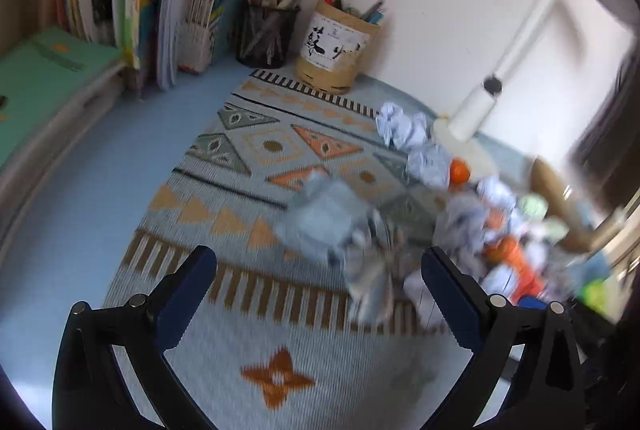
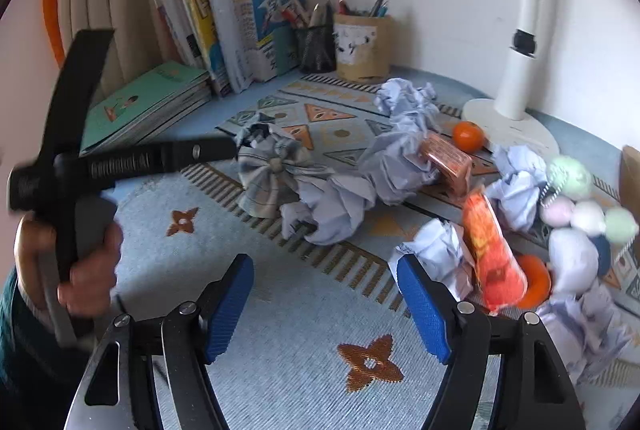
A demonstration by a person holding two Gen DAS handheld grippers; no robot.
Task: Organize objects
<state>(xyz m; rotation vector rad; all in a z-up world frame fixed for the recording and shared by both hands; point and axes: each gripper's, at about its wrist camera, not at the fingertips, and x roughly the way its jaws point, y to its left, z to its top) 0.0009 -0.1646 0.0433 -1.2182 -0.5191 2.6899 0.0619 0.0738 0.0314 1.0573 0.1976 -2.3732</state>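
On the patterned mat (image 2: 256, 314), a scatter of crumpled paper balls (image 2: 396, 166), a folded plaid cloth (image 2: 272, 178), a tangerine (image 2: 468, 136), an orange snack packet (image 2: 494, 254) and a string of pastel pompoms (image 2: 584, 214) is spread toward the right side, near the base of the white desk lamp (image 2: 512, 128). Books (image 2: 224, 30) and two pen holders (image 2: 362, 46) are ranged along the back wall.

The left gripper (image 1: 318, 266) is held fully wide, with nothing between its pads; the blurred plaid cloth lies just ahead of its fingertips. In the right wrist view its black body is seen reaching toward that cloth, gripped by the left hand (image 2: 88, 270). The right gripper (image 2: 325, 272) is held part open above bare mat, with nothing clamped.

The cloth is judged soft, light and limp: it should be taken at a bunched fold, not at a single edge, or it is likely to unfurl. The paper balls are judged very light and compressible; a grip across the middle is advised. The tangerine is likely to roll.
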